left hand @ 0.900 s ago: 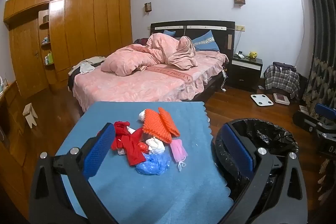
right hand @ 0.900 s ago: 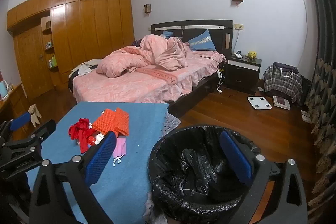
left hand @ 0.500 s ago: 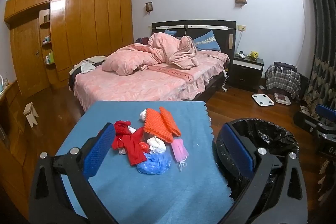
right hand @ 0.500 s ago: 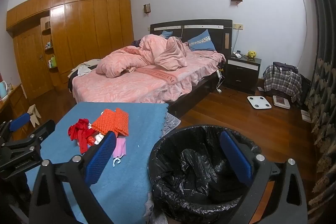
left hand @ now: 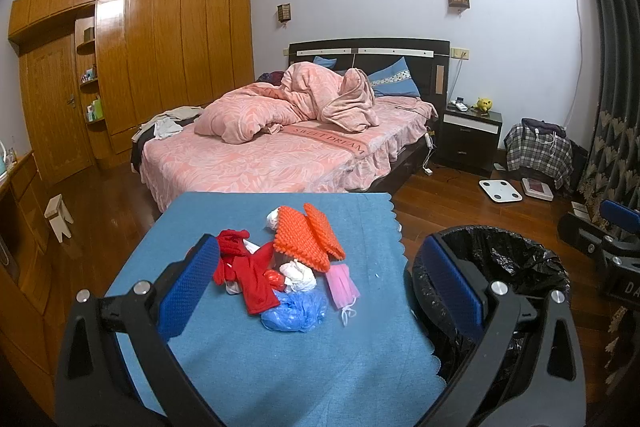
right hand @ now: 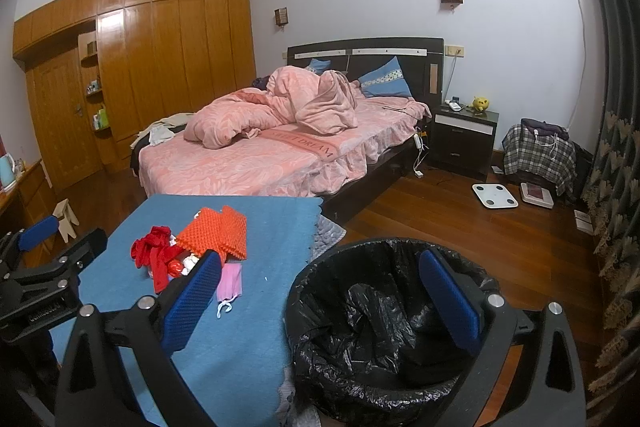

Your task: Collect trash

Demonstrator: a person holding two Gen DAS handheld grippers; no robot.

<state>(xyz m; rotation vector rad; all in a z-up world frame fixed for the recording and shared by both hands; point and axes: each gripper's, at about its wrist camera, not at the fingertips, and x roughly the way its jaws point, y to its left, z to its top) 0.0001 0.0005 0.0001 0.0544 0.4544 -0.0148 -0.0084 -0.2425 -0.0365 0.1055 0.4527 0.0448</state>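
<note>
A heap of trash lies on the blue table cloth (left hand: 248, 355): an orange foam net (left hand: 306, 241), red cloth (left hand: 248, 275), a blue plastic bag (left hand: 294, 313), a white crumpled bag (left hand: 298, 273) and a pink face mask (left hand: 342, 283). My left gripper (left hand: 320, 291) is open and empty, hovering near the heap. A bin with a black liner (right hand: 384, 323) stands right of the table. My right gripper (right hand: 320, 299) is open and empty above the bin's near-left rim. The heap also shows in the right wrist view, with the orange net (right hand: 216, 237) and the mask (right hand: 230, 279).
A pink bed (left hand: 280, 151) stands beyond the table, with a dark nightstand (left hand: 468, 139) to its right. A white scale (left hand: 500, 190) and a plaid bag (left hand: 538, 155) are on the wood floor. A wooden wardrobe (left hand: 160, 67) lines the left wall. A small stool (left hand: 58, 217) stands on the left.
Both grippers have barely drifted; nothing was taken or let go.
</note>
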